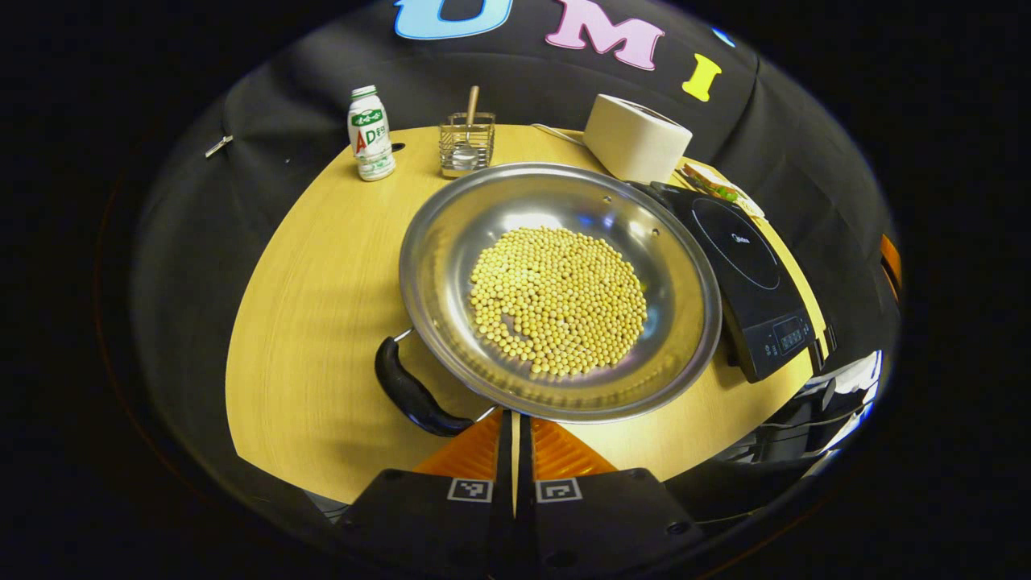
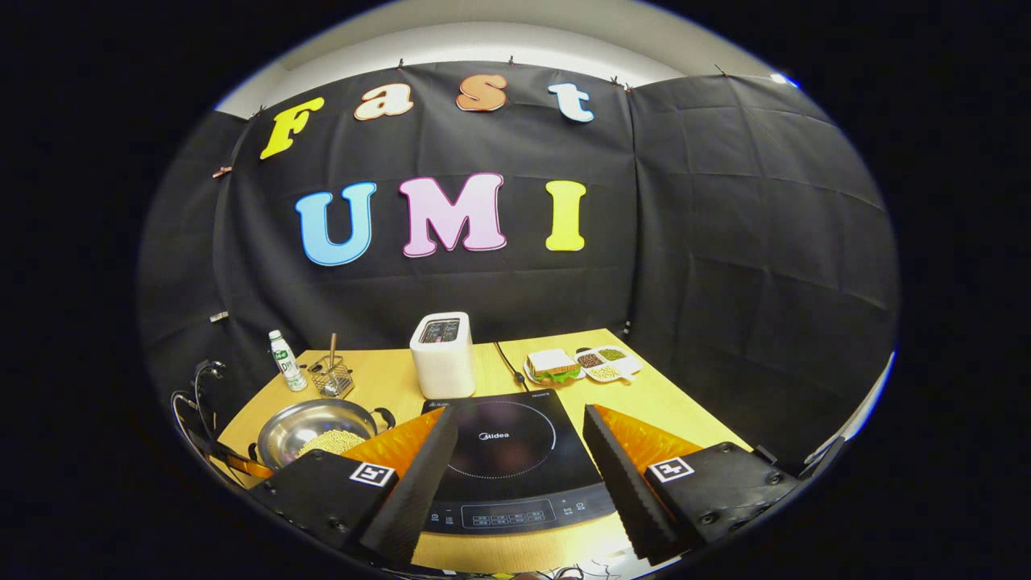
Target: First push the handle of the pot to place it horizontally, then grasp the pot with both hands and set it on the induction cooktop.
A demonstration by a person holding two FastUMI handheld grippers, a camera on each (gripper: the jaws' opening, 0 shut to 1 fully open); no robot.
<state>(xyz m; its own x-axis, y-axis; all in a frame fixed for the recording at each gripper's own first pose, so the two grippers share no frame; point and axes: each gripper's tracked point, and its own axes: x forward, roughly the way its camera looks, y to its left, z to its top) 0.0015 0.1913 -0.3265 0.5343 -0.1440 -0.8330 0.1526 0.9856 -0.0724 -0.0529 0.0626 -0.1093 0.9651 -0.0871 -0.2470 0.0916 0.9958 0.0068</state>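
A steel pot [image 1: 451,242] holding yellow beans [image 1: 557,300] sits on the wooden table [image 1: 322,282]. Its black handle [image 1: 411,392] hangs off the near-left rim, angled toward me. My left gripper [image 1: 515,417] is shut, its tips just under the pot's near rim and right of that handle, with nothing seen between them. The black induction cooktop [image 1: 745,266] lies right of the pot. In the right gripper view, my right gripper [image 2: 519,411] stands open above the cooktop [image 2: 503,451], with the pot [image 2: 310,427] off to its left.
A white bottle [image 1: 370,133], a wire holder with a spoon [image 1: 466,143] and a white toaster [image 1: 636,137] stand along the table's back. A sandwich plate [image 2: 554,366] and a tray of beans [image 2: 608,362] sit behind the cooktop. Black cloth walls surround the table.
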